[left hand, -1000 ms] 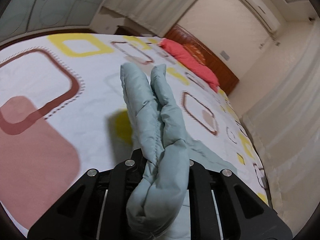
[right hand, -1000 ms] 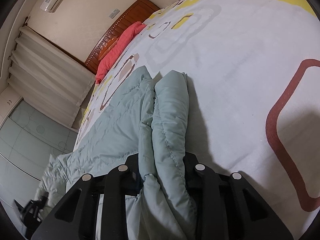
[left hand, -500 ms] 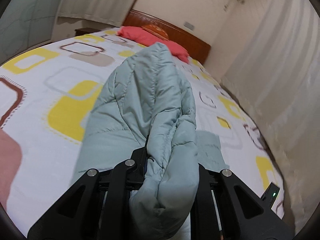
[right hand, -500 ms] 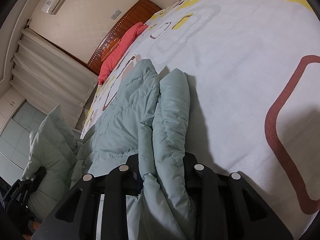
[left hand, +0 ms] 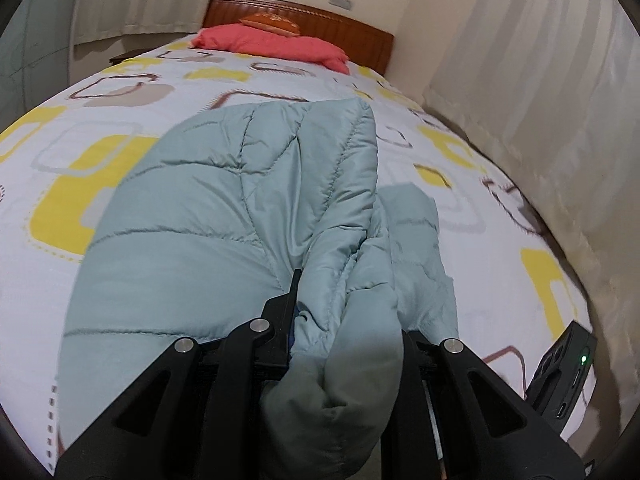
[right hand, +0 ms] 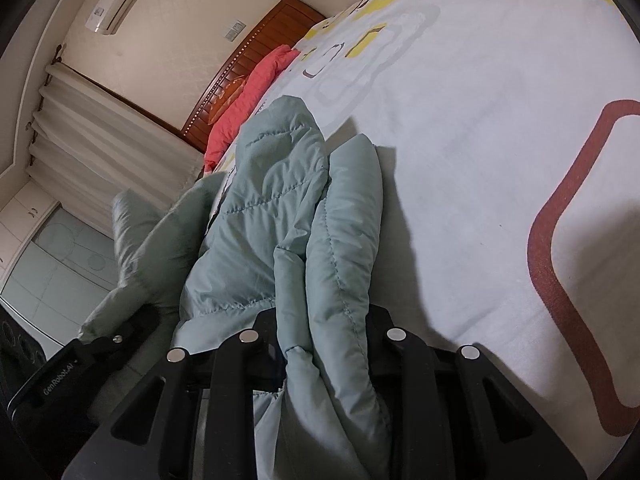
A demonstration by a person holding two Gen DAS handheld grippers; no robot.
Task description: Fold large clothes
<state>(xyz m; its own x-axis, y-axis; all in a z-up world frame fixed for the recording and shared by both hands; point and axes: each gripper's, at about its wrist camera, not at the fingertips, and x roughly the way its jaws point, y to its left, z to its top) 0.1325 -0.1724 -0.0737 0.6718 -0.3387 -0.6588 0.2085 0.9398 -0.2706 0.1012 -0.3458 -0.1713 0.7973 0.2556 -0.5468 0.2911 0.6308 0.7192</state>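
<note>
Since a moment ago the left gripper (left hand: 344, 320) has swung toward the headboard (left hand: 304, 24) at twelve o'clock, and the quilted jacket (left hand: 240, 216) has billowed wide above the bedsheet (left hand: 72, 152). Both it and the right gripper (right hand: 320, 336) pinch puffy, pale green folds.

Pale grey-green quilted jacket (left hand: 248, 200); white bedsheet (left hand: 80, 128) with yellow, brown and grey squares; coral-red pillow (left hand: 276, 42); black claws.
</note>
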